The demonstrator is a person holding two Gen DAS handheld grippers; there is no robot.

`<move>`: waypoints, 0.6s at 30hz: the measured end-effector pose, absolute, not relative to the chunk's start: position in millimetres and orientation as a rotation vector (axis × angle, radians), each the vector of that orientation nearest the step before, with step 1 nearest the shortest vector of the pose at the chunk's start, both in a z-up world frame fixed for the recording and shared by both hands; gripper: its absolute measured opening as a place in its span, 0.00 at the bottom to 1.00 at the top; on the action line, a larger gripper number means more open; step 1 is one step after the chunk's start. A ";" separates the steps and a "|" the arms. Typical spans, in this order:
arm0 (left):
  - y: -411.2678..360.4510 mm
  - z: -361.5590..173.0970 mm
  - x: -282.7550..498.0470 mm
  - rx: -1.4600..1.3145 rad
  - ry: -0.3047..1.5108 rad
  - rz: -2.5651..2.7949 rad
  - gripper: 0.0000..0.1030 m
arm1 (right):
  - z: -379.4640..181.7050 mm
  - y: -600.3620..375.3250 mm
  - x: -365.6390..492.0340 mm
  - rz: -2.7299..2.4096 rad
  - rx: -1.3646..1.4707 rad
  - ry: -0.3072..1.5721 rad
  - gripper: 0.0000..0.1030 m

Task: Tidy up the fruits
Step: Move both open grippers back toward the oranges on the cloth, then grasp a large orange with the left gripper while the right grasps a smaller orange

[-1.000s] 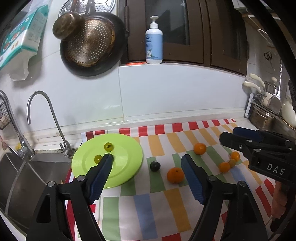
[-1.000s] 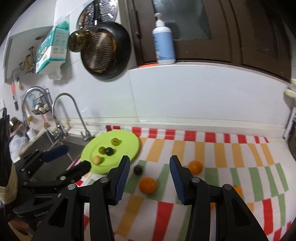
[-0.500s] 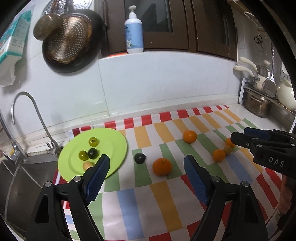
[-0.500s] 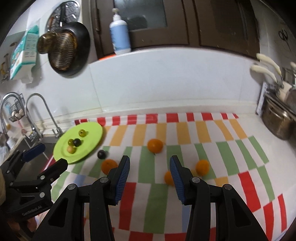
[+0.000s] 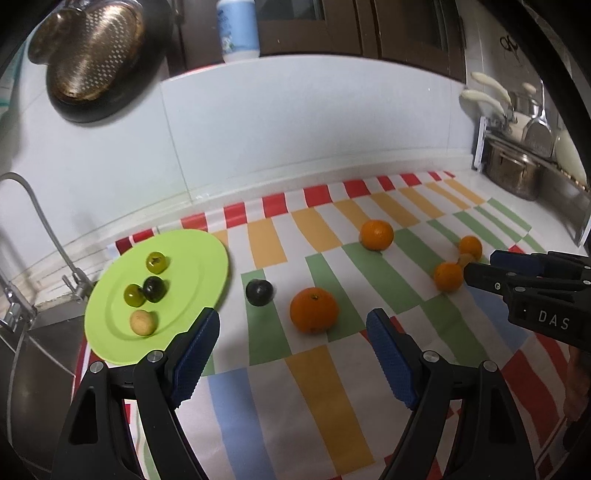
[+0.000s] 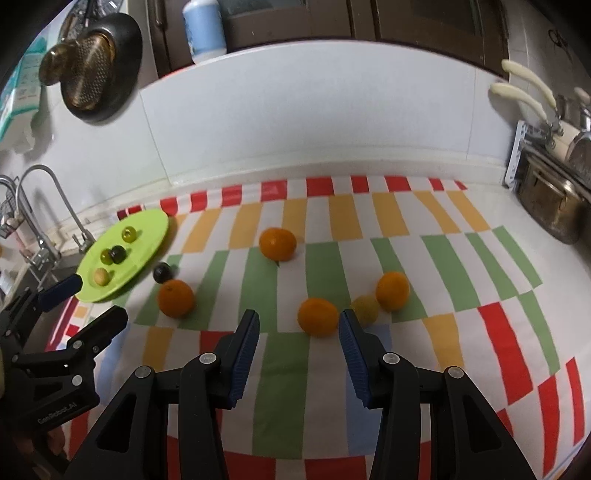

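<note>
A green plate point(image 5: 199, 266) point(image 6: 147, 236) at the left of the striped cloth holds two green fruits, a dark one and a tan one point(image 5: 142, 322). A dark plum point(image 5: 259, 292) point(image 6: 162, 273) lies beside the plate. Several oranges lie on the cloth: one point(image 5: 314, 309) just ahead of my open, empty left gripper point(image 5: 291, 350), one point(image 6: 318, 316) just ahead of my open, empty right gripper point(image 6: 298, 343), one further back point(image 6: 277, 243), one at the right point(image 6: 392, 290) next to a small yellow fruit point(image 6: 365, 308).
A sink with a tap point(image 5: 44, 236) lies left of the plate. Steel pots point(image 6: 550, 199) stand at the right end of the counter. A pan point(image 5: 92, 59) hangs on the tiled wall and a bottle point(image 6: 205, 29) stands on the ledge above.
Both grippers have swung right and come lower toward the cloth. The oranges now look larger and closer to the fingers. No fruit has moved.
</note>
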State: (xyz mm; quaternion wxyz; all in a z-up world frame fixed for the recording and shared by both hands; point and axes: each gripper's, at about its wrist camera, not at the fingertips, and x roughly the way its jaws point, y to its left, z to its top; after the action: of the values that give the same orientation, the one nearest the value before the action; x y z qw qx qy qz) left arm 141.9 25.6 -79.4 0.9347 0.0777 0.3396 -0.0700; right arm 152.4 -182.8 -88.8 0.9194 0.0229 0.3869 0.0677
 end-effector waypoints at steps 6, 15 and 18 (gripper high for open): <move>22.4 -93.7 157.4 0.170 0.725 -0.164 0.76 | -105.4 -185.3 164.9 0.132 0.066 0.837 0.45; 18.7 -110.0 174.1 0.170 0.774 -0.202 0.65 | -118.3 -189.0 179.3 0.116 0.079 0.879 0.45; 17.8 -112.7 179.7 0.157 0.786 -0.214 0.63 | -120.2 -189.4 183.3 0.116 0.080 0.884 0.45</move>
State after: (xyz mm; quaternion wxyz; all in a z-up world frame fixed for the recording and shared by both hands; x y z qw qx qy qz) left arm 179.7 17.8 -112.7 0.9151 0.0764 0.3819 -0.1040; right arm 183.3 -189.4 -120.2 0.9015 0.0386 0.4274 0.0560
